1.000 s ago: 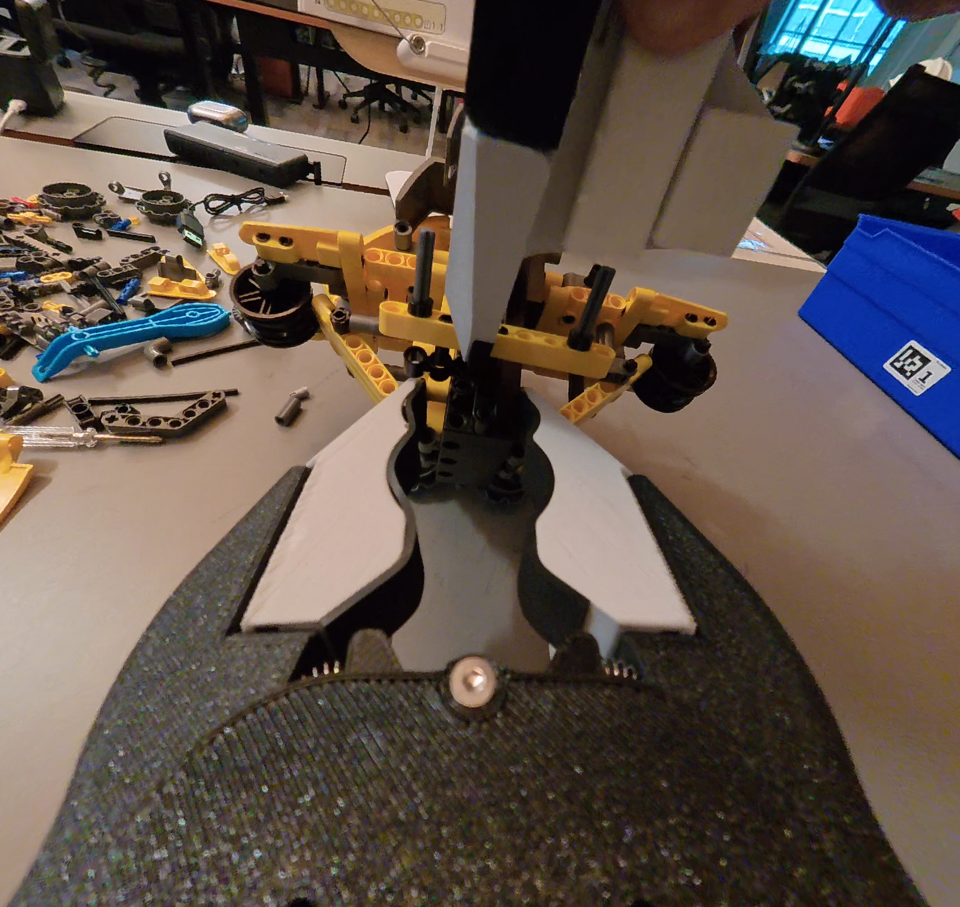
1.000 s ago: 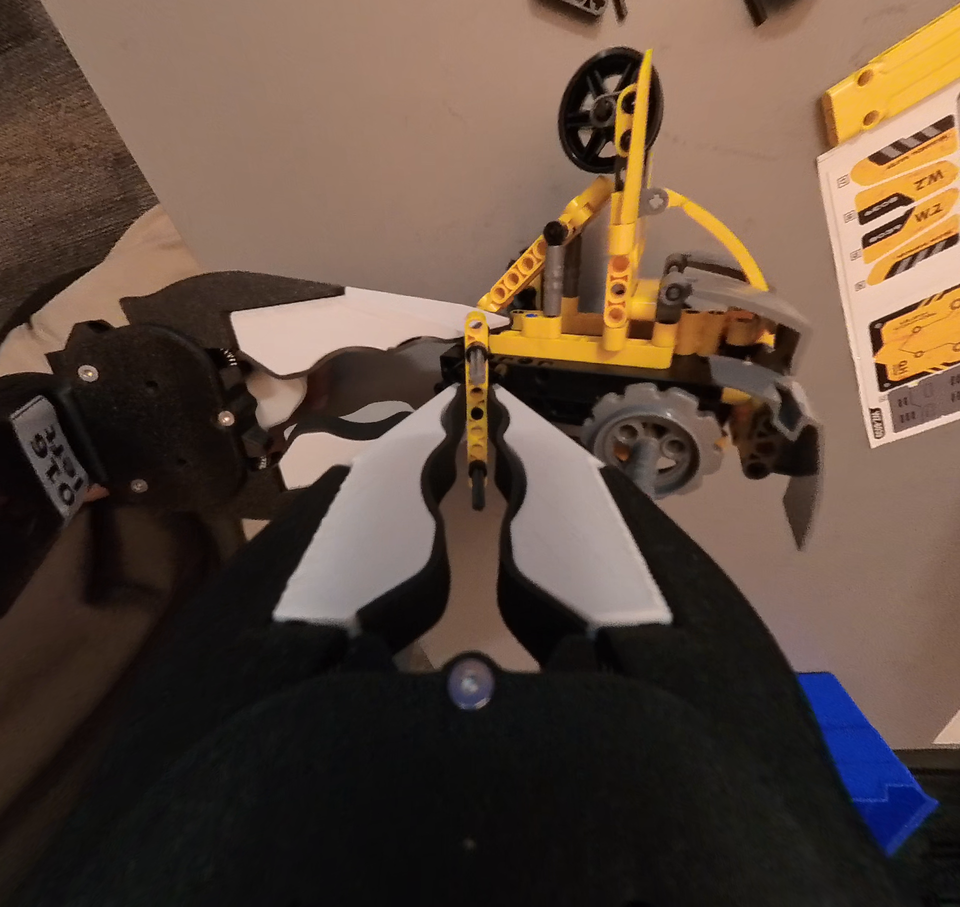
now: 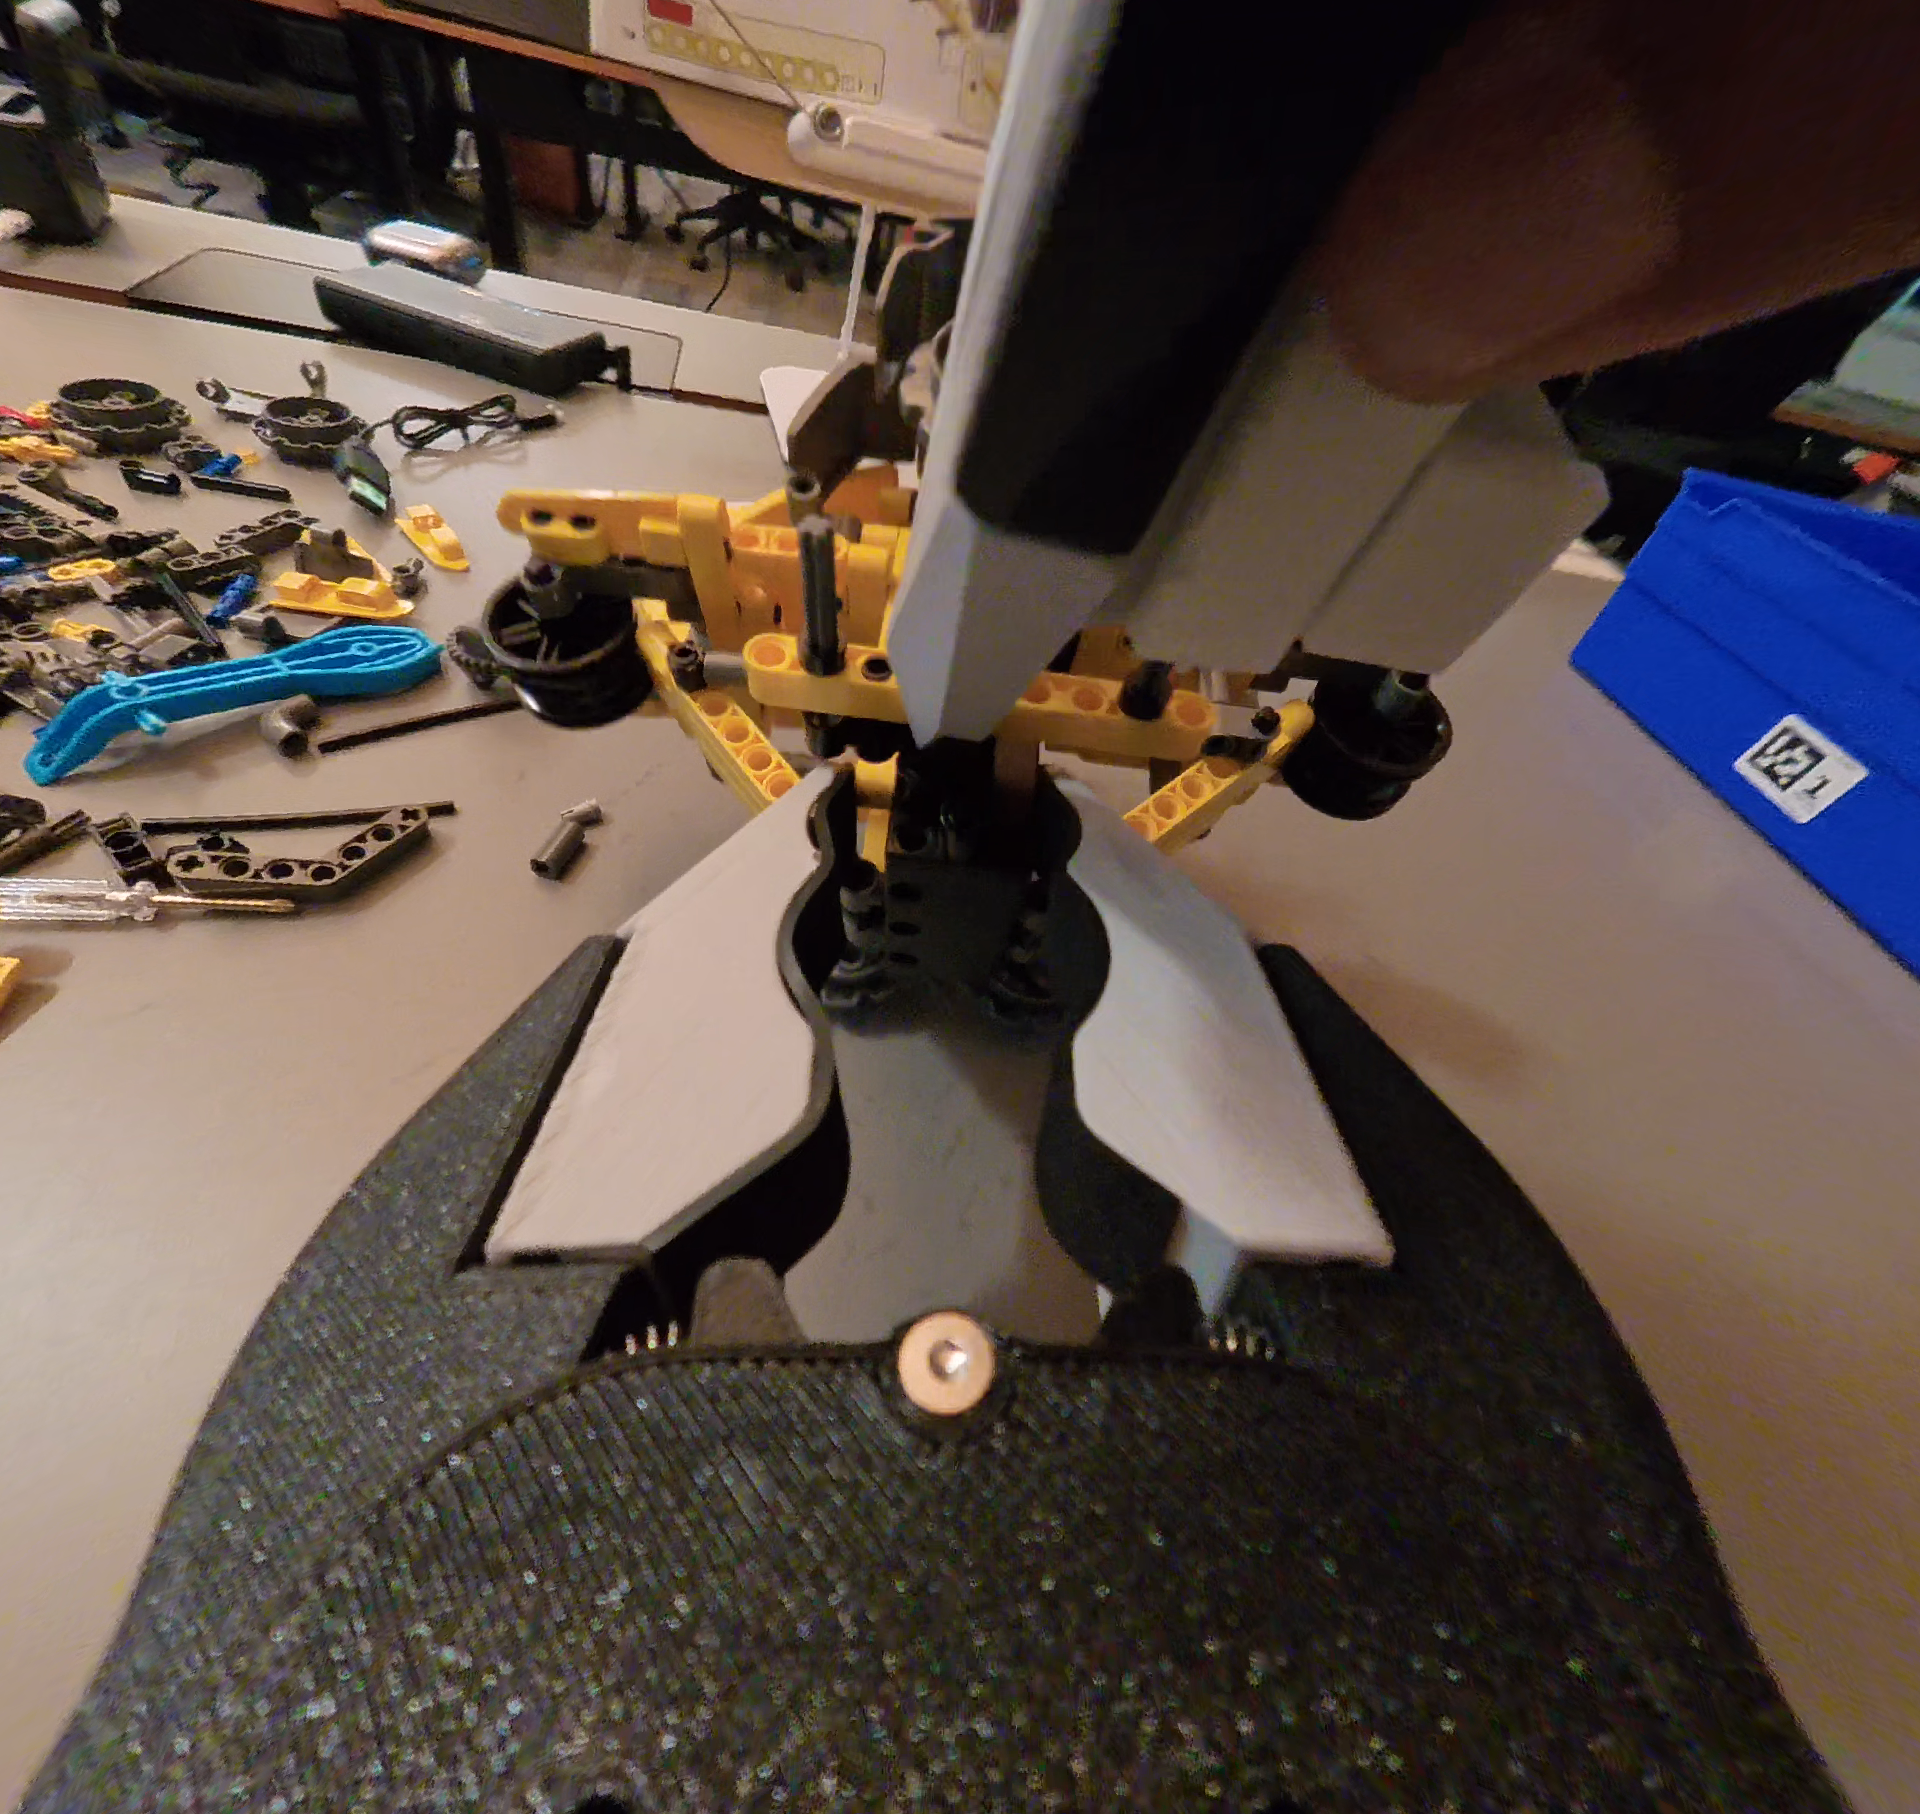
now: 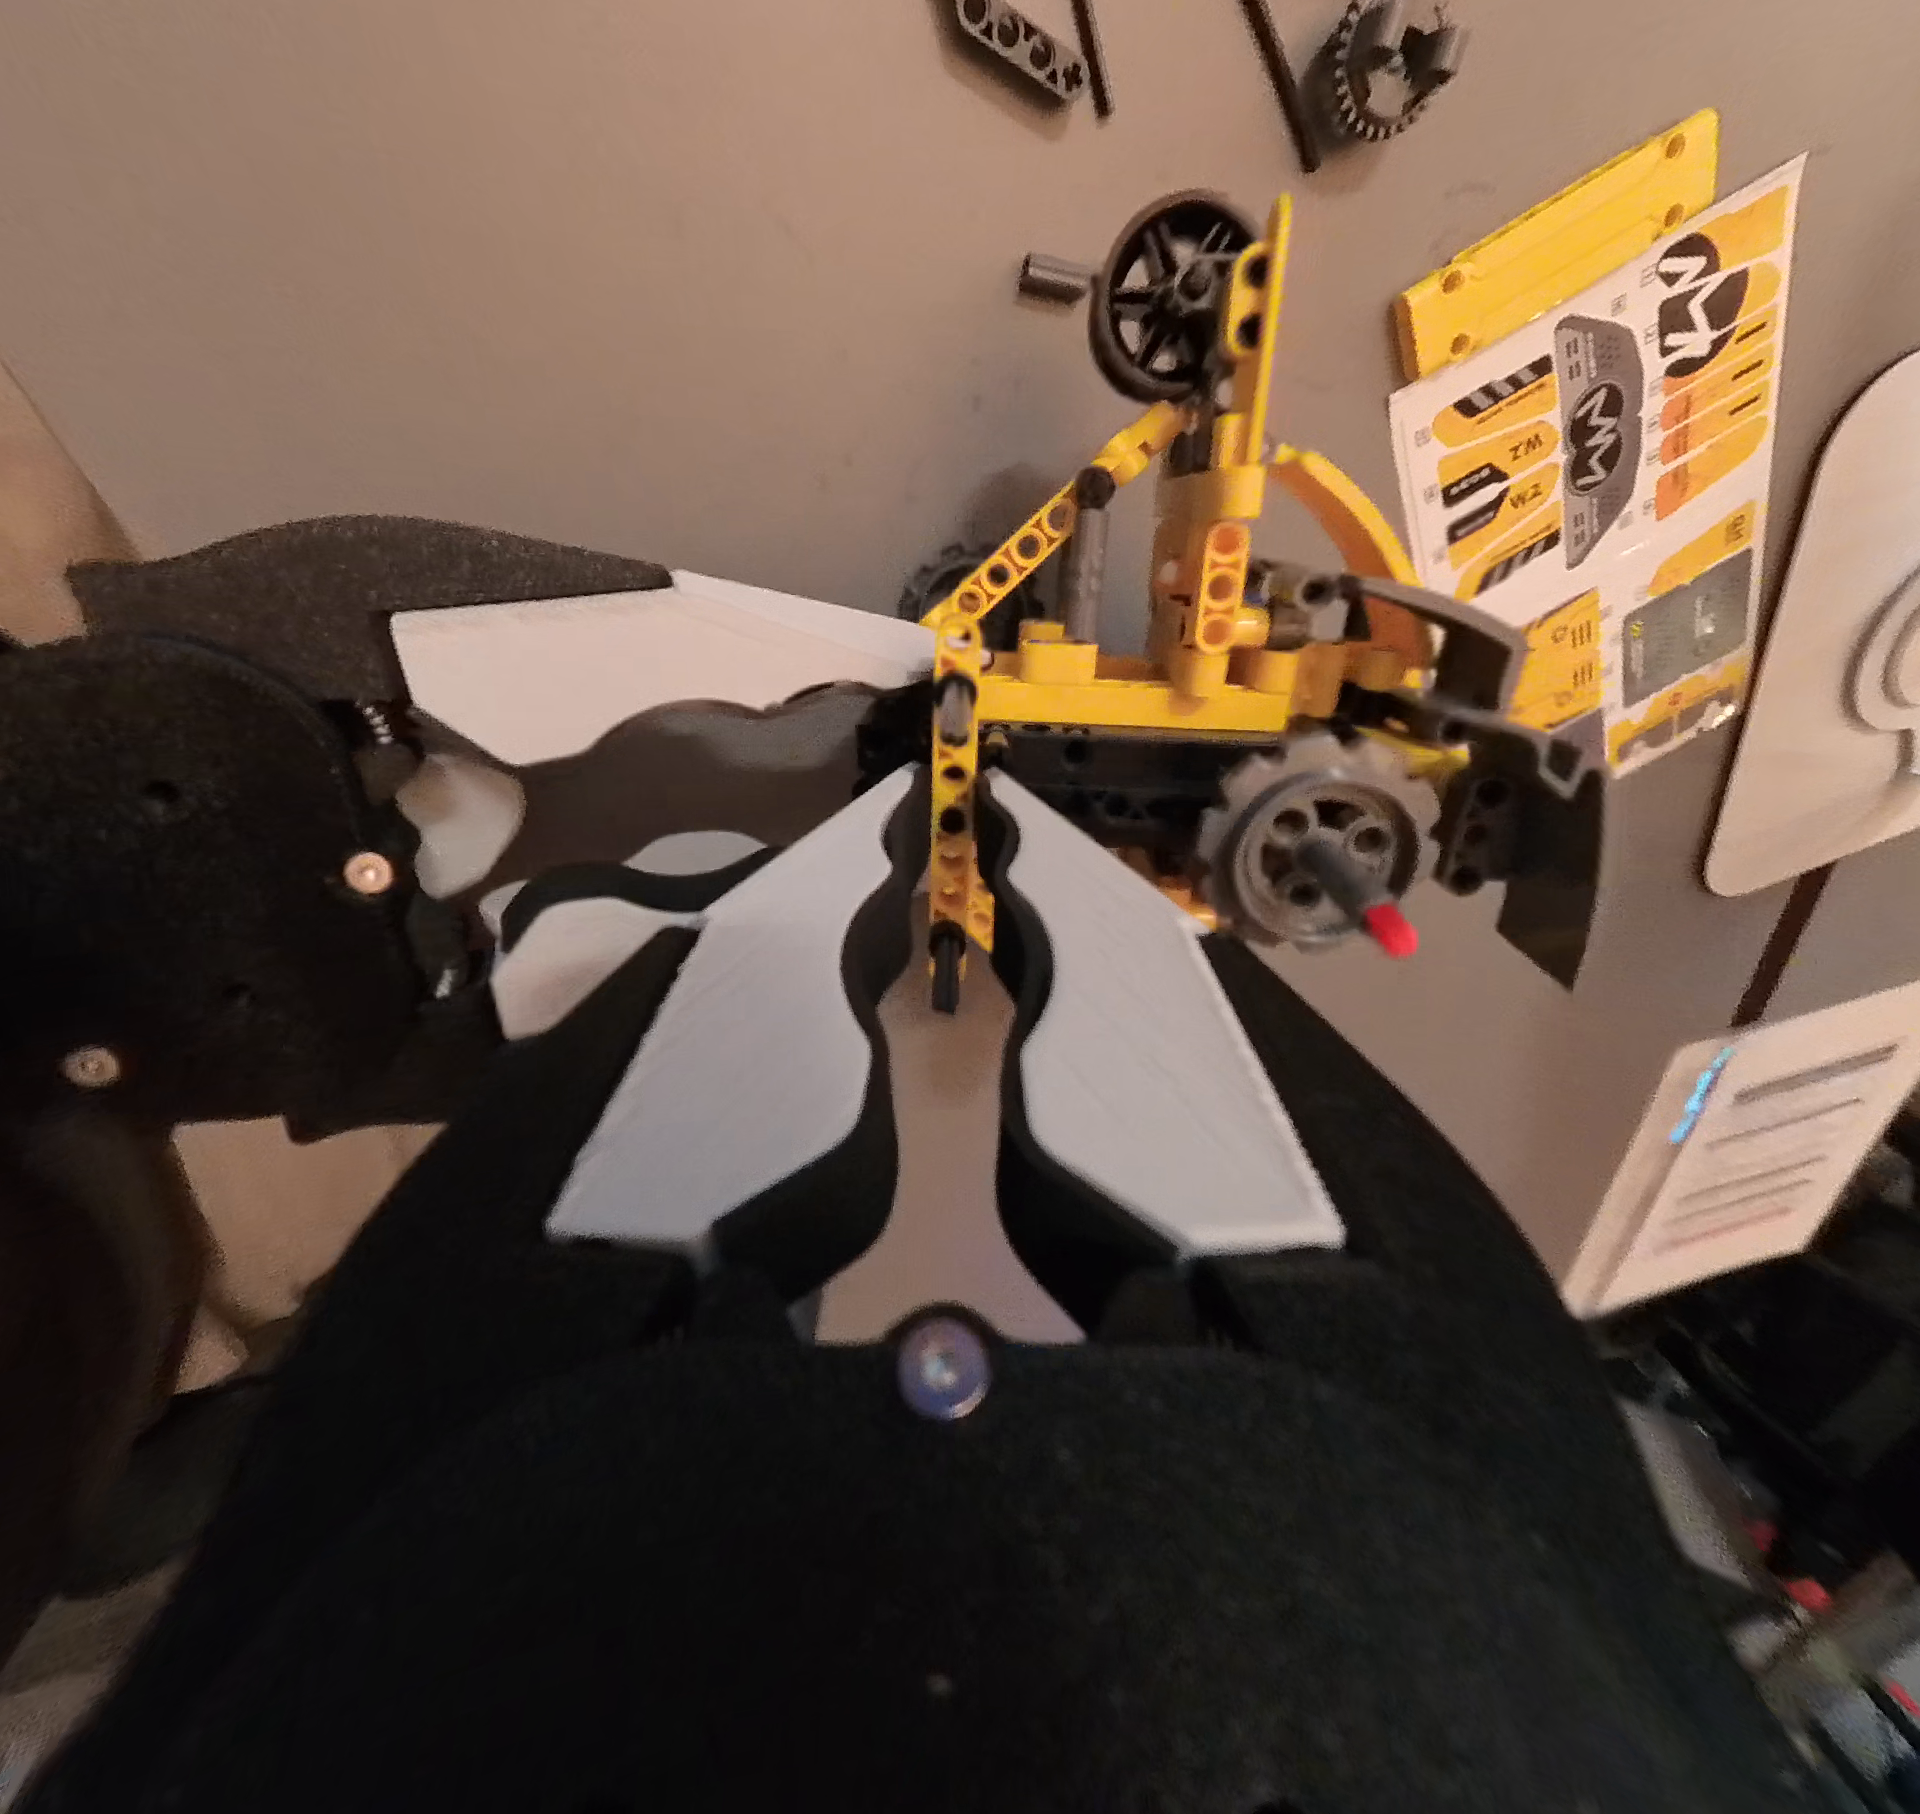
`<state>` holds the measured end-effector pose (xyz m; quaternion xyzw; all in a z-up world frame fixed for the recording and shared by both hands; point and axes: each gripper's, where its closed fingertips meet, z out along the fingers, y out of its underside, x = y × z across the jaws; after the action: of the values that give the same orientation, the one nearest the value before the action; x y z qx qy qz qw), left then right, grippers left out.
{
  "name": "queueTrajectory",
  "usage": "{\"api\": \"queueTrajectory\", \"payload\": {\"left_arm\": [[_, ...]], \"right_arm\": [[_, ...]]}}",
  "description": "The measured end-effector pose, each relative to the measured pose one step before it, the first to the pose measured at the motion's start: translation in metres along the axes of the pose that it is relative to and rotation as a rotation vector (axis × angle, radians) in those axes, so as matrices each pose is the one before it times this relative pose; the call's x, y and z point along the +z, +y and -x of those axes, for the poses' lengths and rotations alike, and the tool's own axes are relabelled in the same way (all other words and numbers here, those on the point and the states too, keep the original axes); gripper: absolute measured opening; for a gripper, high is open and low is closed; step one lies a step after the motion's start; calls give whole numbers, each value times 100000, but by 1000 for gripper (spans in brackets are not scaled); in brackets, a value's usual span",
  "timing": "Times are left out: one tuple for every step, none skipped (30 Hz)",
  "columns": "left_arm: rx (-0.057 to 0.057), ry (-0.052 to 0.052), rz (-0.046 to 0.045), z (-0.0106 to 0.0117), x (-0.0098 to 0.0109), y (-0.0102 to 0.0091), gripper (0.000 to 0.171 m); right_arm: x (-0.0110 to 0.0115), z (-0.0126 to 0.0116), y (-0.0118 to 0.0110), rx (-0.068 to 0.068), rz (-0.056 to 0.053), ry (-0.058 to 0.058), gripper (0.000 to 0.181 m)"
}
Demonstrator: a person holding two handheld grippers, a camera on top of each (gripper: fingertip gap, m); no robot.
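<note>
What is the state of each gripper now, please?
Left gripper: shut on the black rear block of the yellow model.
Right gripper: shut on the yellow beam.

Left hand-held gripper level and clamped, right hand-held gripper steeply down, fingers nearly together.

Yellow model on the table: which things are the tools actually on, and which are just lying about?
In hand:
left tool, shut on the yellow model's black end
right tool, shut on its yellow beam

Lying about:
blue plastic piece
black angled beam
sticker sheet
blue bin
</note>
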<state>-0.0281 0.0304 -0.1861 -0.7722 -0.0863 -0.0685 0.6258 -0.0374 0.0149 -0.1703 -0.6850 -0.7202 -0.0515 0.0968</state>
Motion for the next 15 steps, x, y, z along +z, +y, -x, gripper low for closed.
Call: {"api": "queueTrajectory", "payload": {"left_arm": [[-1449, 1801, -1557, -62, -165, -207, 31], [-1643, 1556, -1024, -13, -122, -134, 31], [-1372, 561, 2, 82, -6, -4, 31], [-651, -262, 109, 114, 14, 9, 31], [201, -239, -18, 13, -1, -13, 31], [718, 48, 3, -90, 8, 5, 31], [827, -25, -55, -91, 2, 2, 31], [526, -68, 251, -55, -28, 43, 31], [86, 40, 413, -28, -58, 70, 32], [-322, 450, 531, -60, -94, 99, 32], [-477, 1067, 255, -118, -115, 58, 31], [-480, 2025, 209, -241, -123, 60, 33], [-607, 2783, 66, -319, -150, 35, 34], [-904, 2896, -484, -304, -236, -27, 35], [-1387, 3111, 314, -300, -264, 73, 36]], "right_arm": [[-229, 73, -47, 468, -2465, -1343, 8], [-301, 219, -122, 527, -3054, -2095, 21], [-377, 364, -172, 565, -3485, -2848, 26], [-363, 439, -115, 637, -3321, -3035, 27], [-327, 406, 28, 331, -2523, -2527, 32], [-362, 323, 88, -85, -2330, -1554, 33], [-460, 205, 71, -327, -3060, -440, 33], [-563, 96, -17, -775, -4158, 269, 33], [-649, 62, -120, -1125, -5340, 360, 33], [-682, 92, -202, -1139, -6714, 98, 36], [-672, 115, -207, -549, -7500, -237, 38], [-612, 163, -135, 311, -7855, -854, 38], [-515, 240, -22, 1264, -7935, -1710, 38], [-474, 269, 33, 2109, -8121, -2509, 38], [-483, 314, -2, 2906, -8745, -3375, 38]]}}
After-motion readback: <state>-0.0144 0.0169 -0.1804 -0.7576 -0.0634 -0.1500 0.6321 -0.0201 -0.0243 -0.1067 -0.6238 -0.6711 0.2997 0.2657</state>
